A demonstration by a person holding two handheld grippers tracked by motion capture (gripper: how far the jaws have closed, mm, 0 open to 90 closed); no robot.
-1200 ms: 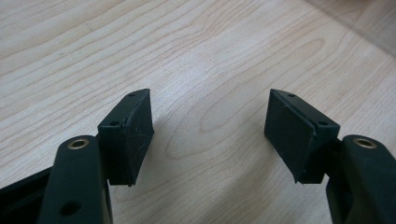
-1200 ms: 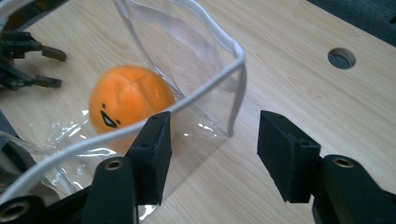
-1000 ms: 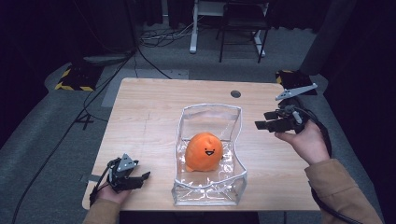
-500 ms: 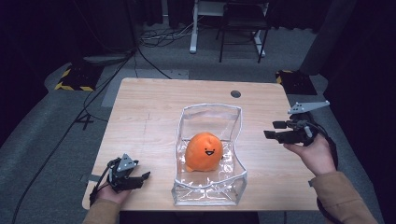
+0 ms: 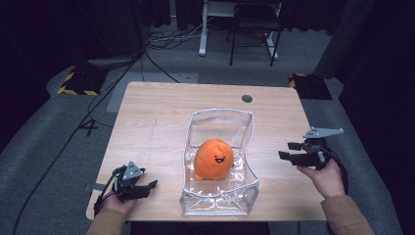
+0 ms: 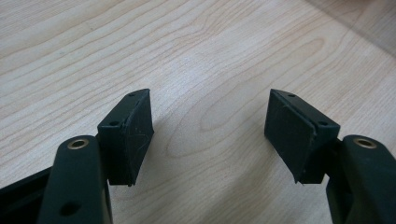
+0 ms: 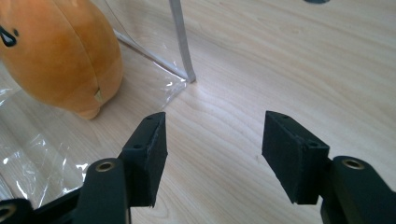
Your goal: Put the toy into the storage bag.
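Since a second ago my right gripper [image 5: 289,151] has pulled back from the far right edge of the clear bag [image 5: 219,161] and come toward me, dropping to the near right part of the table [image 5: 156,117], while my left gripper [image 5: 145,187] has stayed put at the near left corner. I read that as the right hand letting go of the bag's rim and backing off, so the placing looks done or nearly so: the orange plush toy [image 5: 213,159] with its little smiling face sits inside the bag, which lies open-topped in the middle of the table. Both sets of jaws stand wide apart and hold nothing; in the right gripper view I see bare wood between my fingers [image 7: 148,144], with the toy [image 7: 60,51] and the bag's corner seam [image 7: 180,42] off to the upper left, near but not touching. In the left gripper view the fingers [image 6: 133,130] frame only plain tabletop [image 6: 205,70]. I cannot tell whether the bag has a zip or flap left to close, since the clear plastic glares and its near wall blurs in the high view. The toy's underside and far side are hidden from me, and its top is cut off in the right gripper view.
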